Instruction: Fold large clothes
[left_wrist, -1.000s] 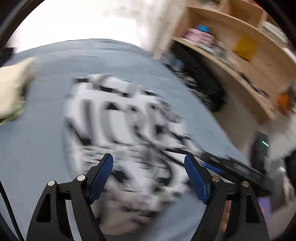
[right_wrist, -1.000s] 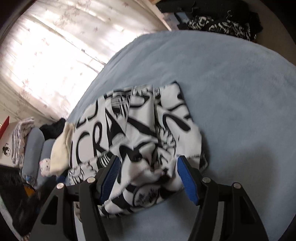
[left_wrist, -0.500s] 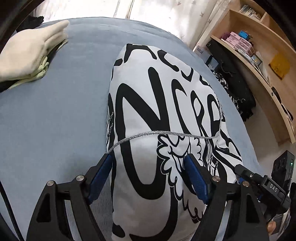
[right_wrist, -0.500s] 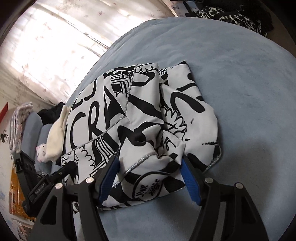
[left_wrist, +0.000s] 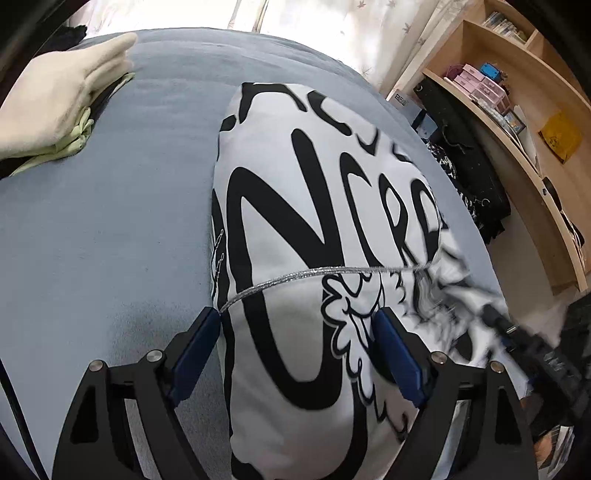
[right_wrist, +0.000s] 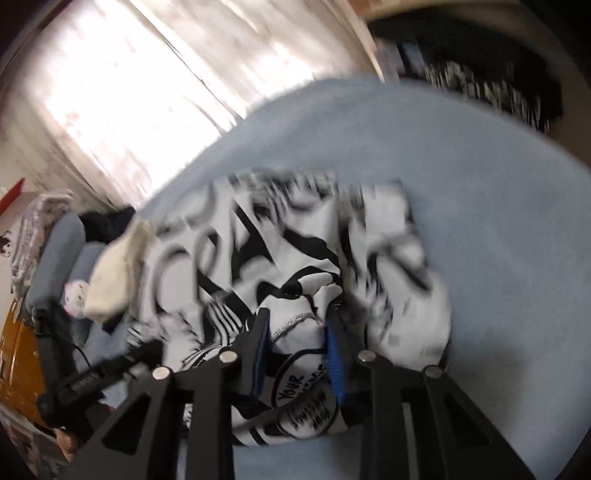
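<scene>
Two grippers are in view, one per wrist camera. Left gripper stands spread wide, its blue pads to either side of the printed garment at the silver-trimmed edge, grasping nothing; whether the pads touch cloth cannot be told. Right gripper has its jaws drawn close together over a bunched ridge of the same garment. The view is motion-blurred, so it appears to be pinching the fabric, but a firm hold cannot be confirmed.

Location of the task item: the garment, white with bold black lettering, lies partly folded on the blue bed cover, roughly central. The left side lies flat and smooth; the right side is crumpled.

Surroundings: a cream cloth lies at the far left edge of the bed, well apart from the garment. A wooden shelf unit stands beyond the bed's right side.

Step in hand, by judgement: gathering the loose right portion for a further fold across the body. The next move would call for a lift clear of the lower layer and carriage over the flat section, the left gripper steadying the trimmed edge.

Change against half a second ago: the right jaws have narrowed markedly from a wide stance and that camera is now in fast motion. The left gripper is unchanged in spread and has barely shifted.
</scene>
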